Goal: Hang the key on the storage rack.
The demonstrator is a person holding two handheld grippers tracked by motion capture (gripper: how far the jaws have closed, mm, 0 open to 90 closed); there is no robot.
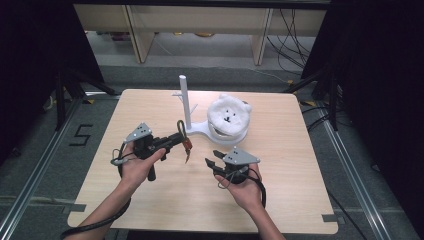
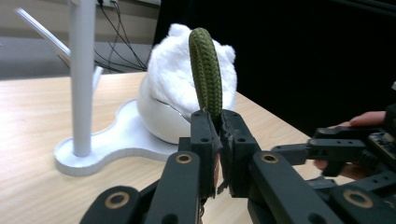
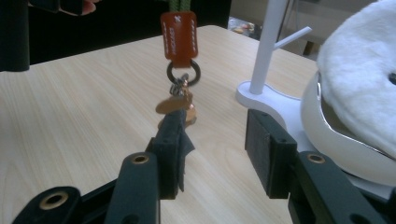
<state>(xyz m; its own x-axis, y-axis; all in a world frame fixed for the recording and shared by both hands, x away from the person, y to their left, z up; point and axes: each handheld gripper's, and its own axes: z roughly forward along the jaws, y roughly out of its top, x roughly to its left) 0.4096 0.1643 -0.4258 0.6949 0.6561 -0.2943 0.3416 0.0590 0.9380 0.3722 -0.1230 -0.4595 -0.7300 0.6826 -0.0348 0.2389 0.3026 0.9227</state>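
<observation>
Two claws worked above the bench [image 1: 150, 200]. The left claw [image 1: 175, 139] pinched a green woven key strap [image 2: 205, 70], soft and light, its leather tab [image 3: 178, 36] and metal ring dangling beside the white peg stand [image 1: 184, 100]. The right claw [image 1: 216, 161] waited wide apart; the loop seemed the best hold.

The high view looks forward and down from above the near edge of the bench [image 1: 280, 200], taking in its whole top and the floor beyond the far edge. The left gripper view sits low and close, facing along its jaws toward the white stand [image 2: 83, 74] and the plush hat [image 2: 180, 77] near the far edge. The right gripper view, equally low, faces across the bench from the other side. Both share the stand and hat.
</observation>
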